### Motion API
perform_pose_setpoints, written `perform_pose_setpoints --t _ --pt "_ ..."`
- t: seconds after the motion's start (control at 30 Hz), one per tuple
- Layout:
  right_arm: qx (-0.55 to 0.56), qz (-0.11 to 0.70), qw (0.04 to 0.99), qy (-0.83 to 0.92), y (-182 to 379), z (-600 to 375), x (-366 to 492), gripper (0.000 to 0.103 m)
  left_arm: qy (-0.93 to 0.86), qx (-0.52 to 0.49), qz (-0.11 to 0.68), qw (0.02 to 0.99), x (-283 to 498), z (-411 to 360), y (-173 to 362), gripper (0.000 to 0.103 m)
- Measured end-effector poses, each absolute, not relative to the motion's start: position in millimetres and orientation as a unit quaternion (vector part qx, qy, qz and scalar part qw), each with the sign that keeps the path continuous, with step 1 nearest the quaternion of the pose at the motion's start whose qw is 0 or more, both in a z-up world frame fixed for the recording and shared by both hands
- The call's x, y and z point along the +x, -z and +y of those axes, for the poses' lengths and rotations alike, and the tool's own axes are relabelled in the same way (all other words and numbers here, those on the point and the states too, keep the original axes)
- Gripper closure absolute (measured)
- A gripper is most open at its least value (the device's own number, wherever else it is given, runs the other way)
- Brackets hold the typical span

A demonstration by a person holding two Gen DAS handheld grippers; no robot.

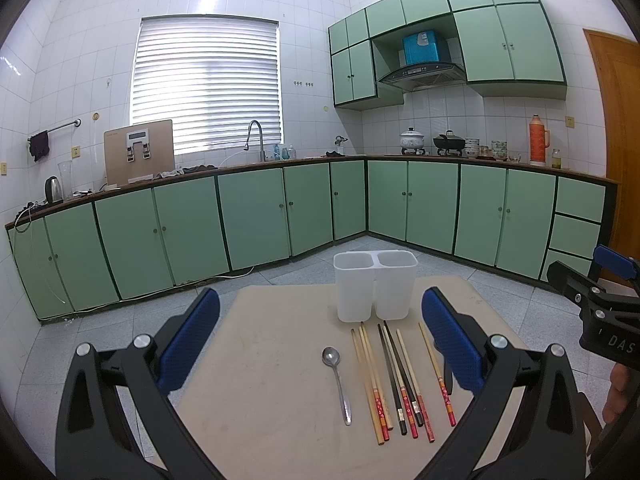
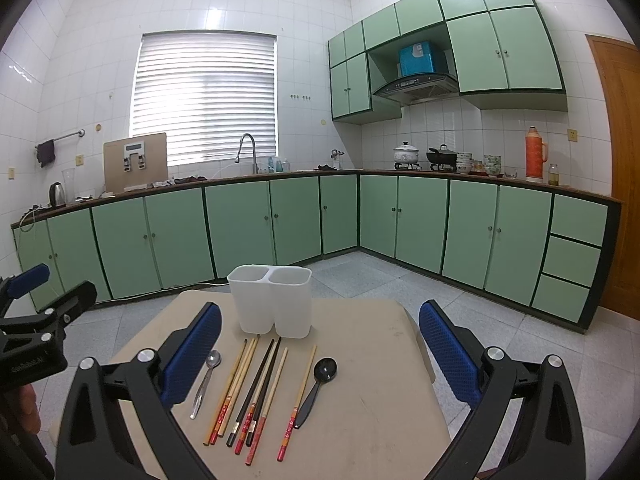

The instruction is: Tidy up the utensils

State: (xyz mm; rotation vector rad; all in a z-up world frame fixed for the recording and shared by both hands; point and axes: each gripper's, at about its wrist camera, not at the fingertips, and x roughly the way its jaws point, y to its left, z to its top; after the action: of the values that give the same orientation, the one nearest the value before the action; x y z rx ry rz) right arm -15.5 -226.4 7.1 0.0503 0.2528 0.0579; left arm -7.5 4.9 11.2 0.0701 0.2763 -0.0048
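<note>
A white two-compartment holder point(image 1: 374, 286) point(image 2: 272, 300) stands at the far side of a small beige table point(image 1: 264, 412) point(image 2: 372, 404). In front of it lie a metal spoon point(image 1: 338, 380) point(image 2: 206, 380), several chopsticks point(image 1: 394, 380) point(image 2: 256, 388) side by side, and a black spoon point(image 2: 318, 384), which my left finger mostly hides in the left wrist view. My left gripper point(image 1: 320, 340) hovers open above the table's near side. My right gripper point(image 2: 320, 348) is open too, above the utensils. Neither holds anything.
Green base cabinets point(image 1: 256, 220) line the kitchen walls behind the table, with a tiled floor point(image 1: 132, 324) between. The other gripper shows at the right edge point(image 1: 600, 304) and at the left edge point(image 2: 36, 320). A wooden door point(image 2: 618, 168) stands far right.
</note>
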Motion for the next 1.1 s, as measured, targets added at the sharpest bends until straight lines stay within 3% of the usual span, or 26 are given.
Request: perform_pose_setpoints --t 1.1 --pt "0.022 0.160 0.987 -0.006 15.5 -238.4 7.7 0.006 -0.009 0.036 0.158 0.987 7.9 14.3 2.7 0.005"
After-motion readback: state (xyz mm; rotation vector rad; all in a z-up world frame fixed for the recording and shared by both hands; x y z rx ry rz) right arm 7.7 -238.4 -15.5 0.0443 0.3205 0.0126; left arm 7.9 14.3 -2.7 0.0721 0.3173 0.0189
